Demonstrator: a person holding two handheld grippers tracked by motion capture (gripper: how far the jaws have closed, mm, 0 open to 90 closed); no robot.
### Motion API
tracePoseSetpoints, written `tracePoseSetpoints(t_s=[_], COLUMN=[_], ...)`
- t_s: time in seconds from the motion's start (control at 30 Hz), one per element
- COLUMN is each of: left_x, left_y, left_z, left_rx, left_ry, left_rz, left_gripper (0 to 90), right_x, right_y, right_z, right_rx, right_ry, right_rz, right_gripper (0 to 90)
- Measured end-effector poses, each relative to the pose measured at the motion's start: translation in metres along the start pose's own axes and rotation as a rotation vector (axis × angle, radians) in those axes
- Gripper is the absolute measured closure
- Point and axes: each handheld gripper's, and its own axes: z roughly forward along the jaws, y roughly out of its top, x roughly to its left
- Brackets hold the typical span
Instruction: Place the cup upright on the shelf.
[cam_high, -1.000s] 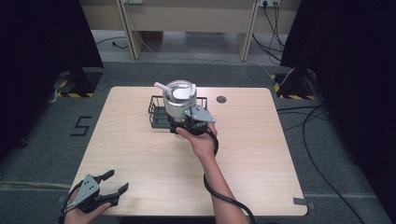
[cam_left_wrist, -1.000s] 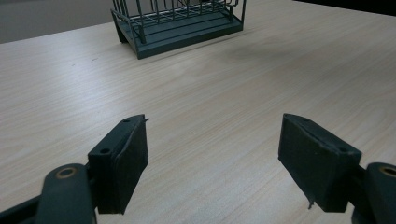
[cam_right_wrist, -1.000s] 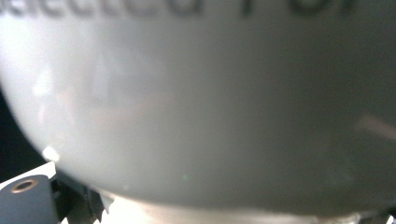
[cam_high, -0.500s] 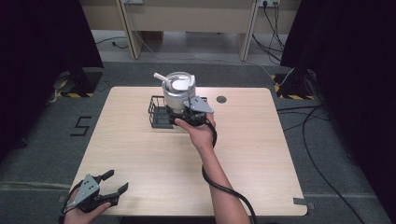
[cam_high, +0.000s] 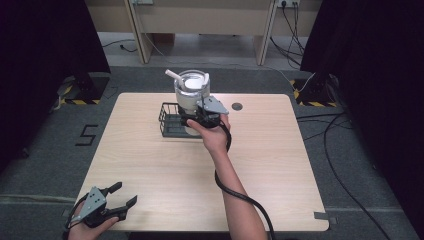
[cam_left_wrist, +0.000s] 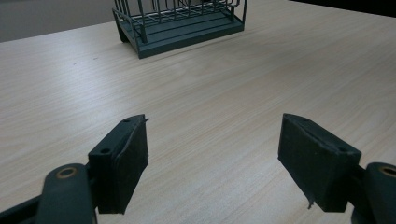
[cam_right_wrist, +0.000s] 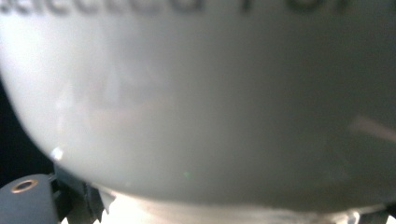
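**Pot held above rack**

Right gripper (cam_high: 196, 119) grasps the grey pot (cam_high: 191, 91), lifted just above the wire rack (cam_high: 170, 121) directly under the claw. Left gripper (cam_high: 116, 202) hovers released, jaws spread, well apart from the rack, at the table (cam_high: 280, 150) near edge.

Even overhead light on the tabletop (cam_high: 150, 165), bright against black curtains left and right. Shadows under the rack (cam_high: 172, 122) stay soft and short. In the left gripper view, a pale sheen runs across the wood, near pads (cam_left_wrist: 123, 163) sharp, the far rack slightly soft. Right gripper view: the pot (cam_right_wrist: 210, 102) sits too close, fully blurred, its lettering smeared, dark at the left edge.
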Motion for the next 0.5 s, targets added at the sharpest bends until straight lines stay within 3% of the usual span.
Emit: tracePoseSetpoints(t_s=[0.5], left_x=[0.000], left_y=[0.000], left_z=[0.000], left_rx=[0.002], left_ry=[-0.001], left_rz=[0.001], left_gripper=[23.9], right_x=[-0.008], right_y=[0.013], right_z=[0.008], right_rx=[0.000], right_ry=[-0.021], right_rz=[0.002], right_gripper=[9.8])
